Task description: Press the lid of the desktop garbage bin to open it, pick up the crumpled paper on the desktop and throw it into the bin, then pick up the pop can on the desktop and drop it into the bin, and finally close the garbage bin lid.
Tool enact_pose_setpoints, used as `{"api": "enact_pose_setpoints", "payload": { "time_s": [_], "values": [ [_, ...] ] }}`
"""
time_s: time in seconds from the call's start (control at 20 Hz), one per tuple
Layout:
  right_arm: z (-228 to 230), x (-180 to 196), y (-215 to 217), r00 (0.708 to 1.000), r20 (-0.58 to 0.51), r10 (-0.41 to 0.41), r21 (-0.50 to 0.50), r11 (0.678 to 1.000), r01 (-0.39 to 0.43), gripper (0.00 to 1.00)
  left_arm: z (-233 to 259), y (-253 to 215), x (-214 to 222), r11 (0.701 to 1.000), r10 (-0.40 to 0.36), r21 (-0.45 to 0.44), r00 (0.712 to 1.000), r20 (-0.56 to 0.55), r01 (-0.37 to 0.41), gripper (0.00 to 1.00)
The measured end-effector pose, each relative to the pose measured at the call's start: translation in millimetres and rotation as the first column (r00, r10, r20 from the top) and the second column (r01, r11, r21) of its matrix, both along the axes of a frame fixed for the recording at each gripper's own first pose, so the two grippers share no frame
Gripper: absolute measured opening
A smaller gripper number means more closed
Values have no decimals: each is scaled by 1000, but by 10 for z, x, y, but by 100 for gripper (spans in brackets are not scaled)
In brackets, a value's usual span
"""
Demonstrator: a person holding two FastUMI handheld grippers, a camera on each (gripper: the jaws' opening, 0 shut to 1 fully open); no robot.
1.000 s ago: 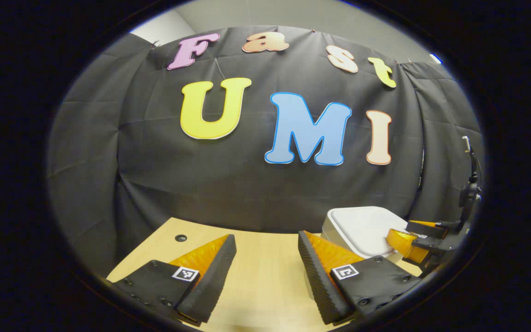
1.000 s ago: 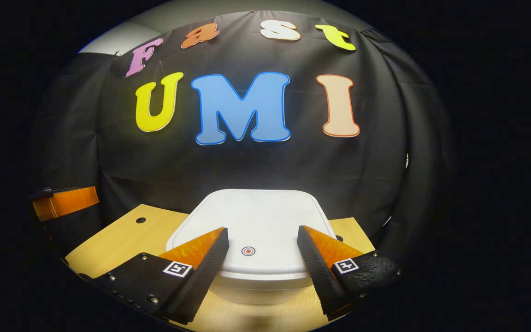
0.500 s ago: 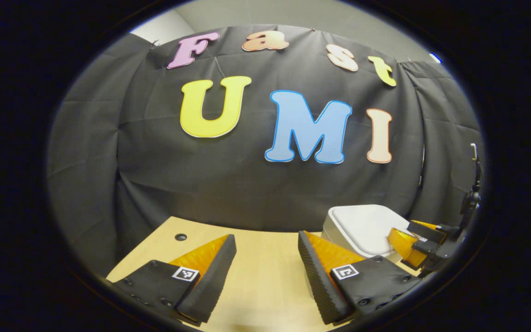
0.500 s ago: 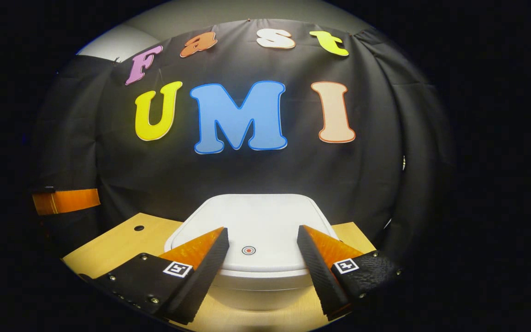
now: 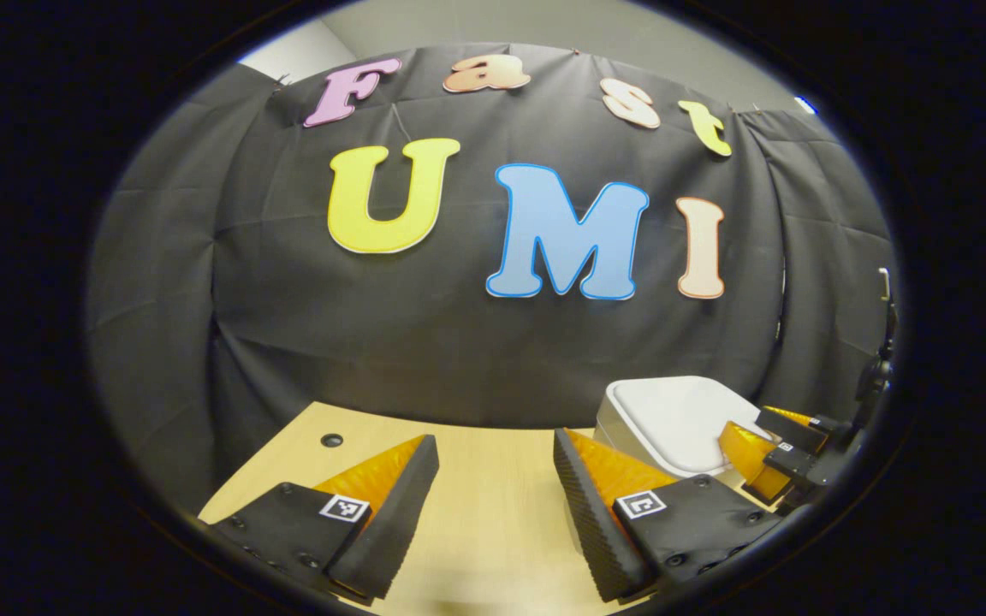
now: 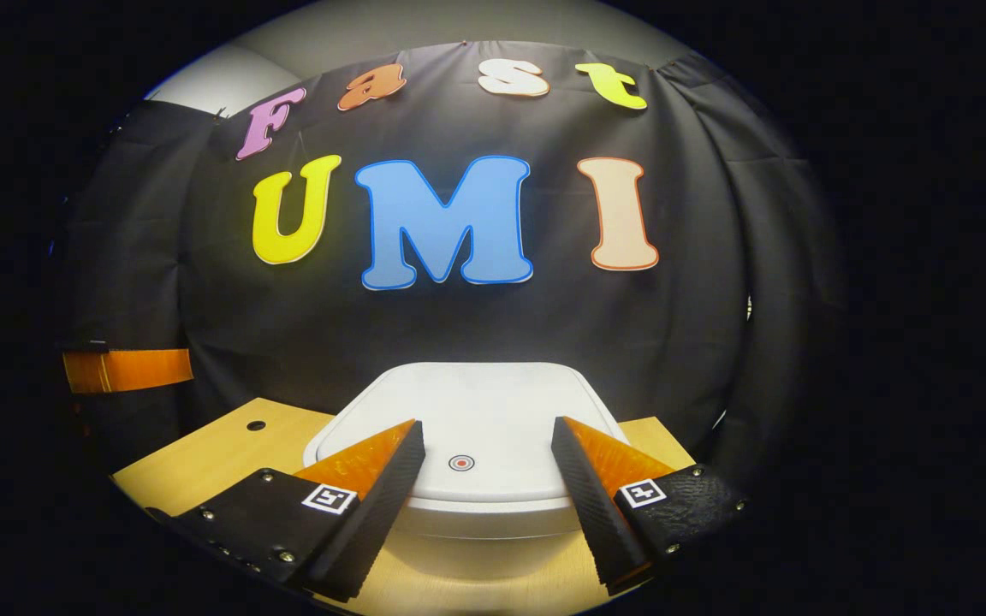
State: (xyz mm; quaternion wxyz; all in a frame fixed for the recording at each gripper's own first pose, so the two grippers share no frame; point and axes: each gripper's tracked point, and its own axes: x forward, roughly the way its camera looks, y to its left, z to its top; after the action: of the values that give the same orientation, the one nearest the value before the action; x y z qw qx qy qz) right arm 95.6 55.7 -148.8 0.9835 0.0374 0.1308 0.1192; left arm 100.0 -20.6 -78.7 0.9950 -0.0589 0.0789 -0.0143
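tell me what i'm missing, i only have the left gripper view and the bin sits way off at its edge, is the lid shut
Observer: Yes. In the right gripper view the bin's white lid lies flat and closed.
Operator: anything on the lid to aim at
Observer: A small red ring mark sits near the lid's front edge.
Operator: where's the right gripper relative to that
Observer: The right gripper is open, one finger on each side of the mark; I can't tell whether it touches the lid.
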Motion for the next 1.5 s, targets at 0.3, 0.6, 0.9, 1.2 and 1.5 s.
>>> {"api": "enact_pose_setpoints", "payload": {
  "time_s": [0.3,0.6,0.9,1.2,1.5],
  "values": [
    [16,11,-4,1000,-3,-7,13,1000,8,96,19,-71,42,1000,-13,15,1000,5,13,89],
    [51,15,-8,1000,9,-20,4,1000,20,95,96,-96,48,999,-22,47,999,29,21,89],
    [168,34,-47,999,9,-37,17,999,37,95,148,-76,40,998,-20,60,999,42,17,89],
    [771,51,-131,992,107,-65,48,997,60,95,507,-22,16,997,-21,79,993,112,13,89],
    [1267,-98,-123,978,199,-59,63,997,47,95,992,-111,-127,993,-42,118,977,208,17,89]
  ]
}}
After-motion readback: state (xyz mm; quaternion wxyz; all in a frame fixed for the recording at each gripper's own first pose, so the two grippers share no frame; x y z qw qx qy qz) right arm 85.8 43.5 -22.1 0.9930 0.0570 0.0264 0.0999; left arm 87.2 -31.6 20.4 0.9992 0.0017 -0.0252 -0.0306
